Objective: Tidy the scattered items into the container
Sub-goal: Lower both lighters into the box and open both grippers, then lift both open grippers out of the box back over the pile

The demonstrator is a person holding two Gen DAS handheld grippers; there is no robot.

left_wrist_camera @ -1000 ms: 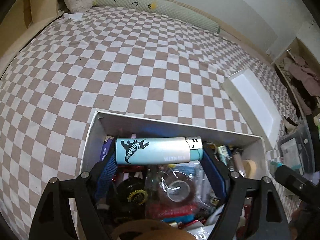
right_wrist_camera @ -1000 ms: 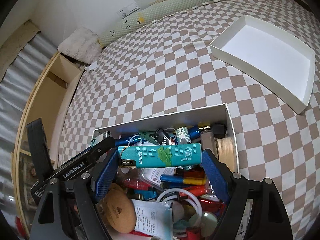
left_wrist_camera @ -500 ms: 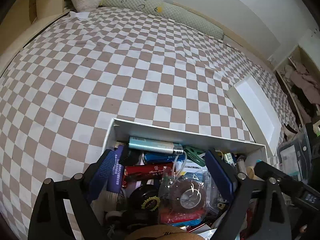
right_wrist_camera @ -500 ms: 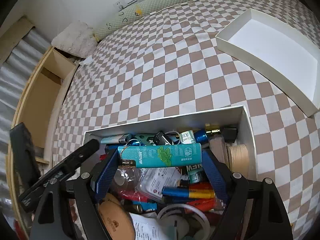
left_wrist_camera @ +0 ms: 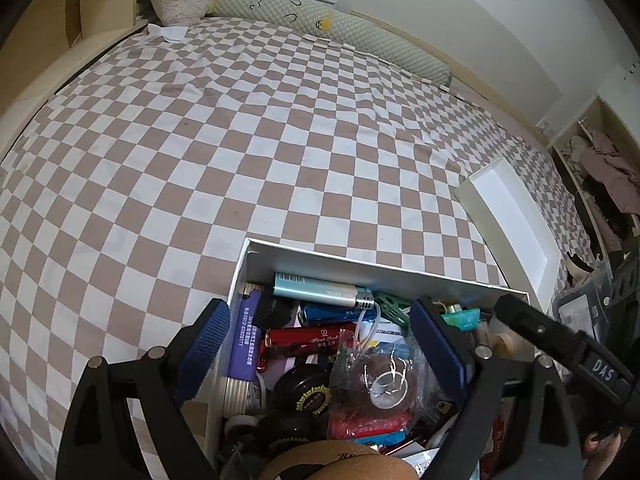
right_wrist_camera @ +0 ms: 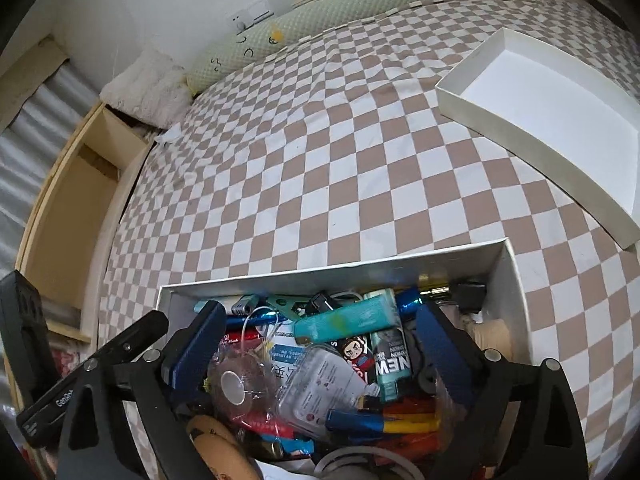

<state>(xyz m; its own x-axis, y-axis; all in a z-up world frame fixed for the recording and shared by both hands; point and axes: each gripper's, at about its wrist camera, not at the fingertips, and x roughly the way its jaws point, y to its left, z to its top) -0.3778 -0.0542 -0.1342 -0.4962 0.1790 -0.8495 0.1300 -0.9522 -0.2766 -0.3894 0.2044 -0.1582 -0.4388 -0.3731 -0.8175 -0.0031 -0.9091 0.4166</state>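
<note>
Teal lighter point(right_wrist_camera: 348, 318) now lies loose in our white box point(right_wrist_camera: 332, 270), right gripper point(right_wrist_camera: 318, 346) jaws opening; left gripper point(left_wrist_camera: 320, 340) jaws already wide, empty.

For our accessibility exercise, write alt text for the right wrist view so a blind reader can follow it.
The right gripper, its jaws opening, hangs over a white box crammed with small items; a teal lighter lies loose on the pile between the fingers. The box sits on a brown-and-white checkered bedspread, with an empty white lid lying further away on the right.
</note>
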